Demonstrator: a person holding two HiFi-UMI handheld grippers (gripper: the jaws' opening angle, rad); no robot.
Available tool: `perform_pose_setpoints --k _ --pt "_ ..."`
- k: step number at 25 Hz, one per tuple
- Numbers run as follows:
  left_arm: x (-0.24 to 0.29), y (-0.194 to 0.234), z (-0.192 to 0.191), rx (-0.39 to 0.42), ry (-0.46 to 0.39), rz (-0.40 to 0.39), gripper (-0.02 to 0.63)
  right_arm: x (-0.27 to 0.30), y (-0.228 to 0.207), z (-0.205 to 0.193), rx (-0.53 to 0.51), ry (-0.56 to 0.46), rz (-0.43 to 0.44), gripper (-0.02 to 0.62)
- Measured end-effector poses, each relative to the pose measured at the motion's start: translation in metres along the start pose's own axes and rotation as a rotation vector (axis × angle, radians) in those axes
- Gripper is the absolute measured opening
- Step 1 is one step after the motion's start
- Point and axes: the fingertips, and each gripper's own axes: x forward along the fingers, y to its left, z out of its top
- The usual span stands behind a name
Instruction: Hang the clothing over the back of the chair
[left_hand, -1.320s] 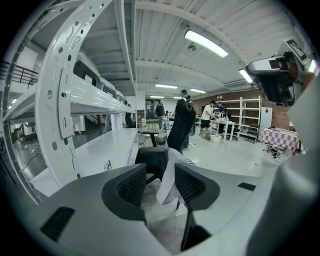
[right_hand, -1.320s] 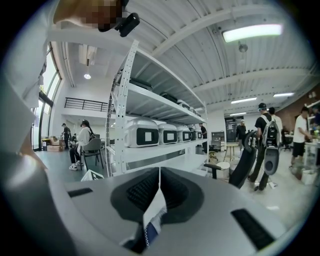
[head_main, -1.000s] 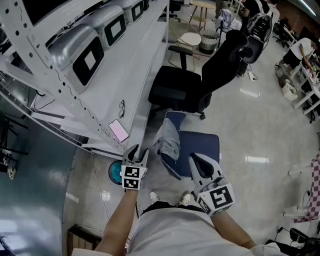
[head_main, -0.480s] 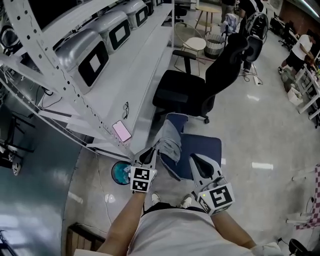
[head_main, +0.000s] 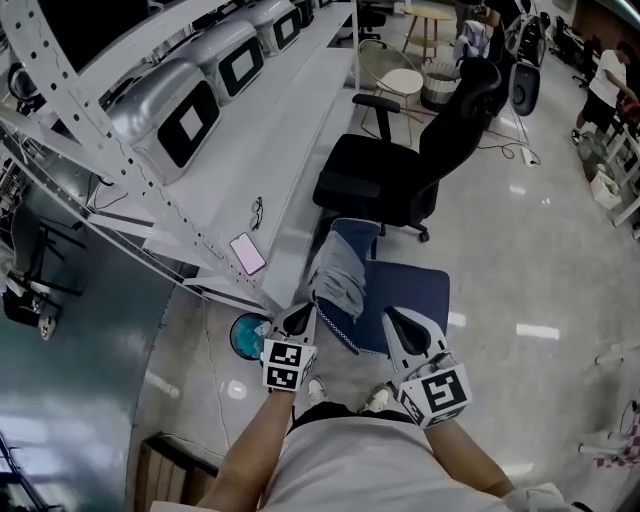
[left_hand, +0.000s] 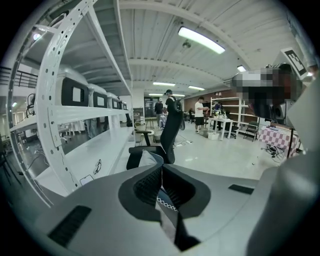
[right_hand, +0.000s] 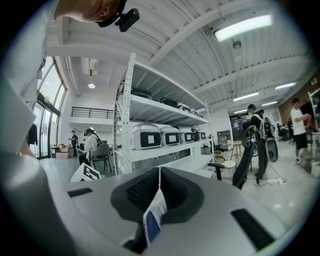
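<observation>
A blue garment (head_main: 405, 295) with a grey part (head_main: 340, 275) and white lace trim hangs between my two grippers, just above the floor in front of the person's feet. My left gripper (head_main: 303, 318) is shut on its left edge; the lace (left_hand: 167, 204) shows between the closed jaws of that gripper (left_hand: 161, 172). My right gripper (head_main: 393, 318) is shut on the right edge, with blue cloth (right_hand: 154, 217) pinched in its jaws (right_hand: 159, 175). The black office chair (head_main: 375, 175) stands beyond the garment, its tall back (head_main: 455, 115) toward the right.
A long white shelf bench (head_main: 290, 130) runs along the left, with a pink phone (head_main: 248, 253) and glasses (head_main: 257, 211) on it. A teal bin (head_main: 246, 335) sits under its end. A round stool (head_main: 405, 80) and people stand farther back.
My left gripper moved right, from beside the bench end to the garment's left edge, and shut on it. The right gripper kept its hold and shifted slightly.
</observation>
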Motion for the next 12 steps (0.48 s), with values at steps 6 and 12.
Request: perform_pose_setpoints --k 6,12 --pt "-0.013 -0.019 0.013 -0.03 -0.026 0.047 0.012 -0.015 -0.012 -0.009 0.014 -0.01 0.044 0.018" --pt "-0.018 -0.054 0.028 -0.084 -0.012 -0.001 0.012 -0.017 -0.016 -0.023 0.034 0.01 0.095 0.018"
